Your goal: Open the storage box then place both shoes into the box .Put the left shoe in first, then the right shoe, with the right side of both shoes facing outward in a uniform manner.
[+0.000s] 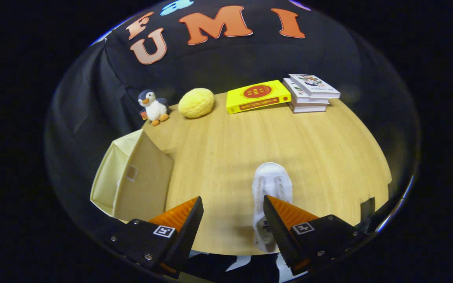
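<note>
A white shoe (270, 184) lies on the wooden table (321, 149), toe pointing away, its heel end partly hidden behind the right finger (279, 214). My gripper (232, 204) hovers above the table's near edge, open, with bare table between its fingers. The shoe touches only the inner side of the right finger's outline; I cannot tell if they are in contact. To the left of the left finger (185, 216) stands the cream storage box (132, 179), its lid looking shut, a small window on its front face.
Along the table's far side sit a plush penguin (153, 106), a yellow fuzzy ball (196, 102), a yellow book (257, 96) and a stack of white books (311, 94). A dark piece of tape (367, 206) marks the table near the right edge.
</note>
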Demonstrator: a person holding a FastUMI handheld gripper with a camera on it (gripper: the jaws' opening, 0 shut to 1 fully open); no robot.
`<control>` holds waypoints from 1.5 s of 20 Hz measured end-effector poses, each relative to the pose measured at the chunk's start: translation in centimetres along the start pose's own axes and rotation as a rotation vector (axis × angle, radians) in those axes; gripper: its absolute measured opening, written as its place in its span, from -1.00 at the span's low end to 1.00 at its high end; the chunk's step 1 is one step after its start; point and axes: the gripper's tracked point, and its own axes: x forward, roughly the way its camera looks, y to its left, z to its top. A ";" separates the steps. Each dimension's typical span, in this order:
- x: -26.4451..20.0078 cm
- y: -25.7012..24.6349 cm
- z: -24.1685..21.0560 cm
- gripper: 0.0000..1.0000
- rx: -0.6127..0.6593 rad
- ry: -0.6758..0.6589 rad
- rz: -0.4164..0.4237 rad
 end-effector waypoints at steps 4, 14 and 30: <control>1.0 -4.8 -3.8 0.73 -0.061 0.031 -0.071; 7.3 -7.3 -6.1 0.02 -0.127 -0.041 -0.078; 7.7 -7.0 -2.4 -0.97 0.044 -0.059 -0.100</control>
